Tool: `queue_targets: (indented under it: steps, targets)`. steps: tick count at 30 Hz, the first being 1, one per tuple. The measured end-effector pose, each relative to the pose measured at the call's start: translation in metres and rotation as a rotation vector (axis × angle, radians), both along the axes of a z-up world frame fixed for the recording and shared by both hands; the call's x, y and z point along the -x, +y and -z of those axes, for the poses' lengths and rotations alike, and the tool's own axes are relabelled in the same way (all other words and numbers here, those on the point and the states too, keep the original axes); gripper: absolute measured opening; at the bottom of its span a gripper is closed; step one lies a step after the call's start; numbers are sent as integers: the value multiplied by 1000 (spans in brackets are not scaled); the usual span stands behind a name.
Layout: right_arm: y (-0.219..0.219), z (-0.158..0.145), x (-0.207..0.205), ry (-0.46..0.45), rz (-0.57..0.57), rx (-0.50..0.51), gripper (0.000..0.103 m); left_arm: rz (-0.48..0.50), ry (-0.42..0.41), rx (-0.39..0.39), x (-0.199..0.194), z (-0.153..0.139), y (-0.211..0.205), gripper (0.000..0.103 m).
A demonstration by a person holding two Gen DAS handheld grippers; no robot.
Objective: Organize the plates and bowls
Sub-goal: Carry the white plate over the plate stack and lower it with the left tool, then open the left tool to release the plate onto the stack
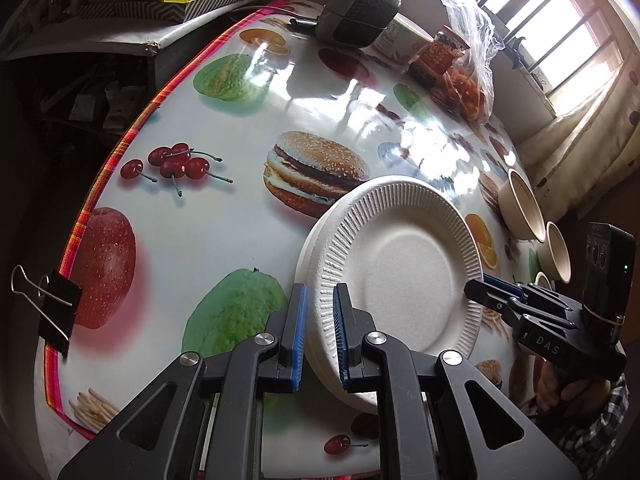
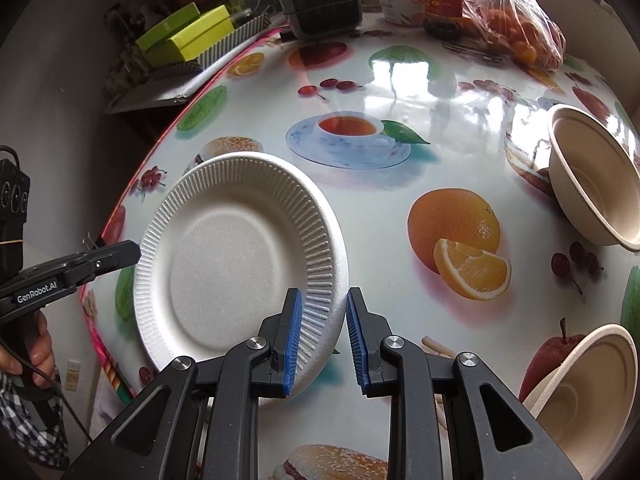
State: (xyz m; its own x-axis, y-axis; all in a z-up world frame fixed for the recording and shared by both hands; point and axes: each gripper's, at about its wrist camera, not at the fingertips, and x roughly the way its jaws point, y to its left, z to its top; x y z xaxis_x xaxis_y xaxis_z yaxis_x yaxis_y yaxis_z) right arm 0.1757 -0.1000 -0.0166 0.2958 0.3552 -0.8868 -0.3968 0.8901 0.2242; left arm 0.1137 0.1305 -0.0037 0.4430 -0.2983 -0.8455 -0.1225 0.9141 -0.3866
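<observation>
A white ribbed paper plate (image 1: pixel 404 264) lies low over the printed table, tilted, with a gripper at each side. My left gripper (image 1: pixel 320 292) is shut on its left rim, blue pads pressing both faces. In the right wrist view the same plate (image 2: pixel 236 264) has its right rim between the pads of my right gripper (image 2: pixel 322 296). The inner pad lies on the ribbed rim and the outer pad stands a little off the edge. Beige paper bowls (image 2: pixel 592 176) sit at the right, with a nested pair (image 2: pixel 580 392) nearer.
The table (image 1: pixel 224 232) has a glossy fruit-and-burger cloth, held at its left edge by a binder clip (image 1: pixel 56 312). At the far end stand a small dark heater (image 1: pixel 356 12), a cup, a jar (image 1: pixel 438 56) and a bag of oranges (image 2: pixel 516 28). A person's hand (image 2: pixel 38 352) holds the left gripper's handle.
</observation>
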Motion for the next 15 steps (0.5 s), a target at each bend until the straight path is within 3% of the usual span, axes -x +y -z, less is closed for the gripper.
queue_targets:
  steps: [10,15]
  targets:
    - [1,0,1,-15,4,12,23,-2,-2,17,-1,2,2,15]
    - [2,2,2,-14,3,9,30,9,-13,36,0,1,3,29]
